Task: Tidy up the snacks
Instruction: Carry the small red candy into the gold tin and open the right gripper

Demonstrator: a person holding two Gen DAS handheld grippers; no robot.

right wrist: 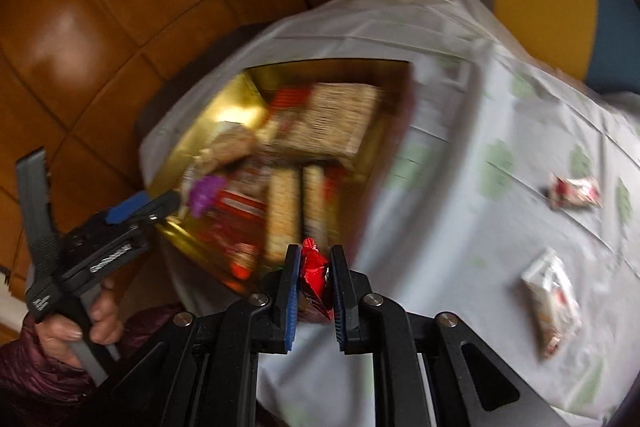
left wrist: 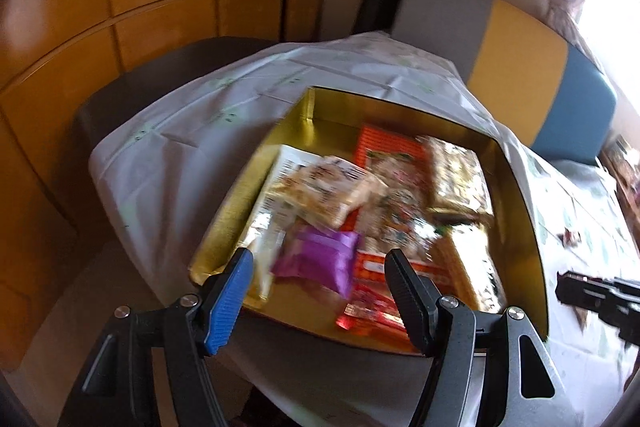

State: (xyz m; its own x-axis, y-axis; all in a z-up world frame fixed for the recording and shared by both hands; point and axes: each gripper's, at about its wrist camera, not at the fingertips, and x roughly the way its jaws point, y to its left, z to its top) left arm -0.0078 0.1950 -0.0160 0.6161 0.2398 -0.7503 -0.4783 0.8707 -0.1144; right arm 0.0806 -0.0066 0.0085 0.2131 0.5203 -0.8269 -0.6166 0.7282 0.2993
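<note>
A gold box (left wrist: 532,227) sits on the table, filled with several snack packets, among them a purple packet (left wrist: 320,261) and an orange-red flat pack (left wrist: 384,147). My left gripper (left wrist: 320,259) hovers open over the box's near side. The purple packet lies below the gap, and neither finger touches it. My right gripper (right wrist: 316,251) is shut on a small red wrapped snack (right wrist: 314,277), held above the tablecloth just right of the gold box (right wrist: 200,131). The right gripper's black body (left wrist: 592,291) shows at the right edge of the left wrist view. Both views are motion-blurred.
Two loose snack packets lie on the white, green-patterned tablecloth (right wrist: 460,107): a red-and-white one (right wrist: 574,191) and a white one (right wrist: 554,301). A hand (right wrist: 80,327) grips the left gripper's handle. Wooden cabinets (left wrist: 120,7) and a grey-yellow-blue bench (left wrist: 516,67) stand beyond the table.
</note>
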